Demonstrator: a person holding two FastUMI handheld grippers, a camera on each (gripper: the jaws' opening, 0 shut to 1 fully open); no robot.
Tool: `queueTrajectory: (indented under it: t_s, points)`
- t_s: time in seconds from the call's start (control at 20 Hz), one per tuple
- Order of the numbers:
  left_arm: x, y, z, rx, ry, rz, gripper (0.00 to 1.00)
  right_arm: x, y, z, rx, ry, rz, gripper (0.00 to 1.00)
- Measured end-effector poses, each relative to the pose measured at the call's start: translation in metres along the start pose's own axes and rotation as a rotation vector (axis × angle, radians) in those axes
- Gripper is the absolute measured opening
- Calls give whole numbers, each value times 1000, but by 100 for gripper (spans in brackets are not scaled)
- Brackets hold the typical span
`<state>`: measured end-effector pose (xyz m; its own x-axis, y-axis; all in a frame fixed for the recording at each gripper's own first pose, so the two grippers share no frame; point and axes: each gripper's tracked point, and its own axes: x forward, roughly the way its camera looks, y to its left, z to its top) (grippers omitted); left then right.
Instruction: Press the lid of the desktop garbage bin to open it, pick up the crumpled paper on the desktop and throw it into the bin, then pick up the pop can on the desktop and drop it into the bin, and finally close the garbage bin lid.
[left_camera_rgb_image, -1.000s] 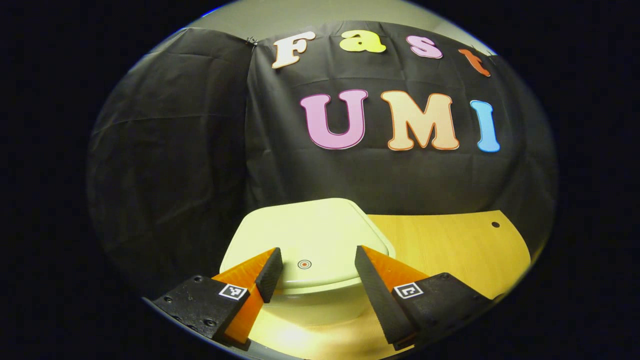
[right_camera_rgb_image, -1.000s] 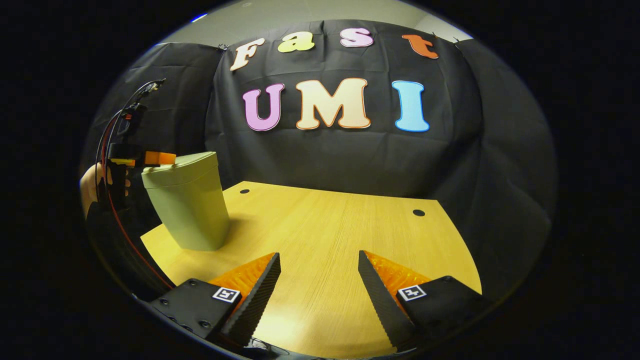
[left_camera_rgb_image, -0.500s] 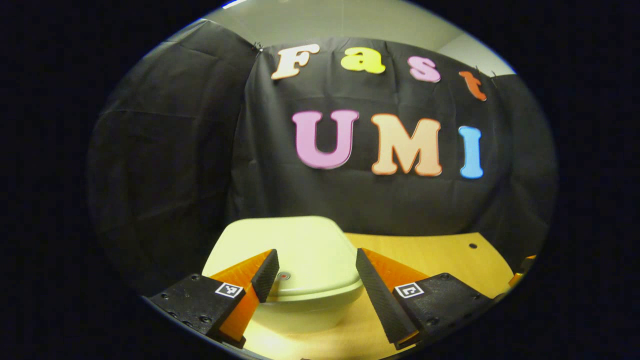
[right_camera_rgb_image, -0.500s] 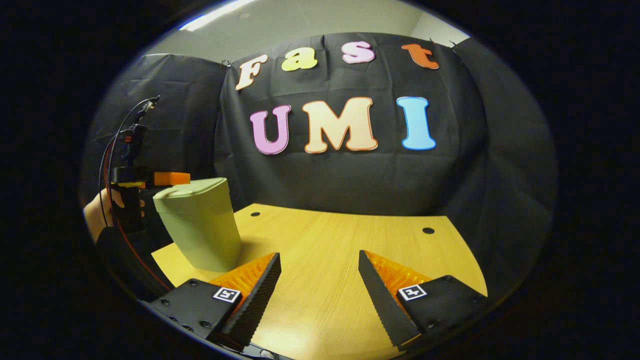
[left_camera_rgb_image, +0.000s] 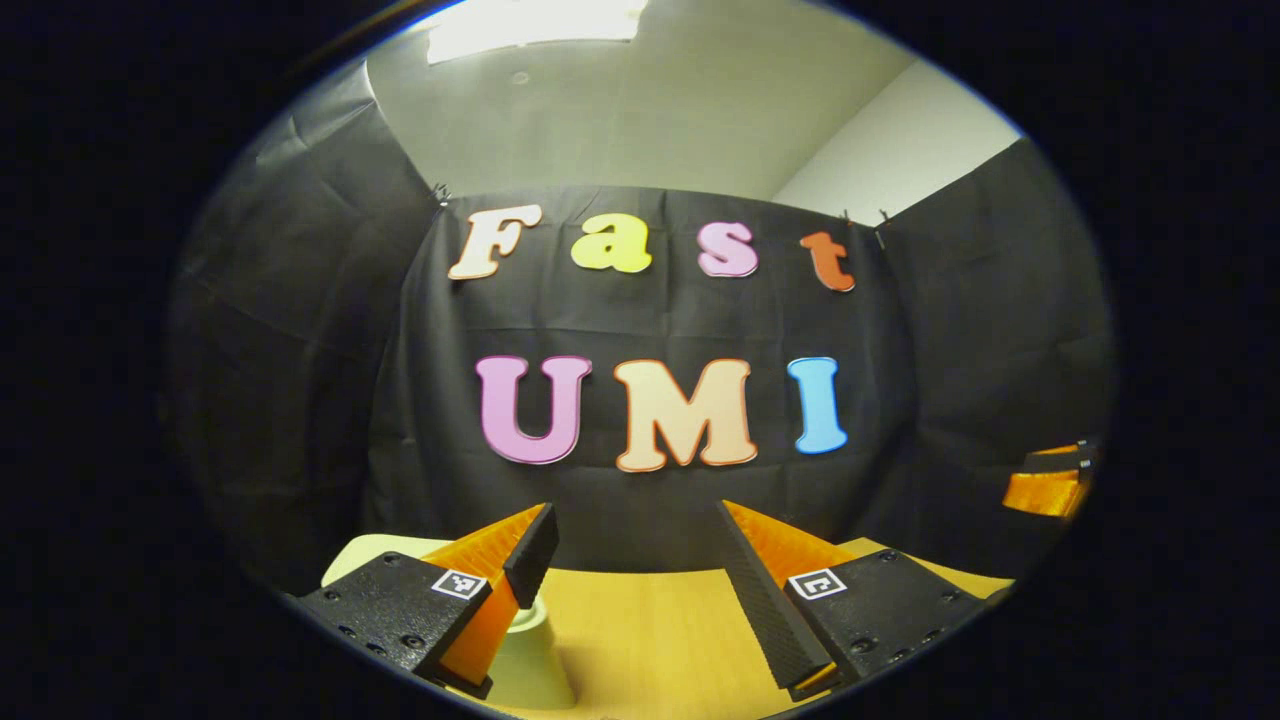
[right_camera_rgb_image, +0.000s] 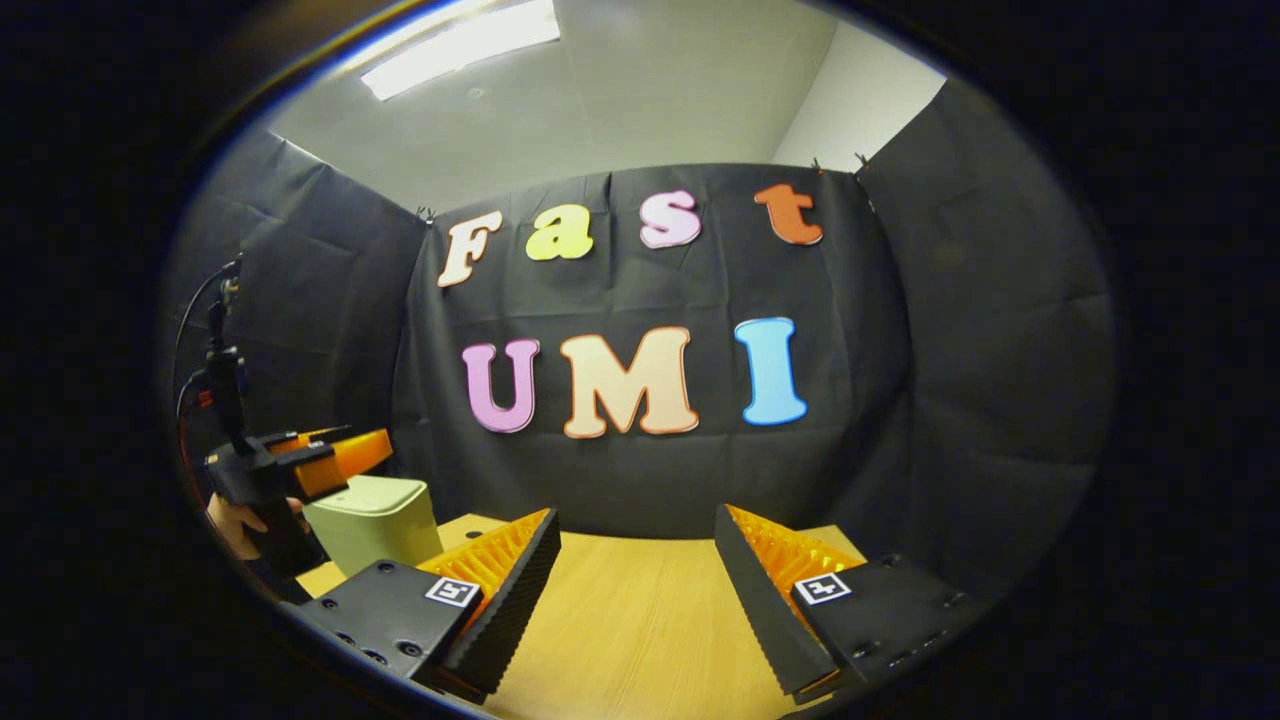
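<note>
The pale green bin (right_camera_rgb_image: 375, 520) stands on the wooden table (right_camera_rgb_image: 620, 630) at the left, its lid lying flat on top. A hand (right_camera_rgb_image: 235, 525) holds my left gripper (right_camera_rgb_image: 365, 450) just above the bin's near top edge, apart from the lid. In the left gripper view the bin (left_camera_rgb_image: 530, 660) peeks out low behind the left finger (left_camera_rgb_image: 500, 560), and the left gripper (left_camera_rgb_image: 635, 540) is open with nothing between its fingers. My right gripper (right_camera_rgb_image: 635, 560) hangs open over the table's middle, holding nothing. It appears again as the right gripper (left_camera_rgb_image: 1050, 490) at the far right edge.
Black cloth walls close the booth behind and on both sides of the table (left_camera_rgb_image: 650, 640). A white ceiling with a light panel (right_camera_rgb_image: 460, 45) is overhead. Bare wood stretches to the right of the bin.
Both grippers have risen and tipped upward, so the ceiling now shows. The left gripper has lifted off the bin lid and drawn back; the bin has dropped to the view's lower left.
</note>
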<state>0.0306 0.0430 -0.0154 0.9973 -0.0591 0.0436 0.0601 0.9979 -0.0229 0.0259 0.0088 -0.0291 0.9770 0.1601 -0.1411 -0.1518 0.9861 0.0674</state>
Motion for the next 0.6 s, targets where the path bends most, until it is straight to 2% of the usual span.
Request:
queueTrajectory:
  t_s: [0.05, 0.1, 0.3, 0.45, 0.6]
  points:
    - [-3, -13, 4, -9, -19, -24, 95, -4, -3, 8, 0, -20, -9, 98]
    - [-5, -25, 3, -18, -25, -47, 92, -8, -5, 12, 2, -36, -18, 98]
    - [-12, -55, 0, -13, -16, -119, 92, -15, -12, 12, -2, -41, -43, 98]
    - [-13, -63, -3, -32, -1, -137, 92, -16, -11, 13, 11, -35, -47, 98]
    - [-14, -56, -1, -42, -6, -123, 92, -15, -9, 16, 7, -47, -48, 98]
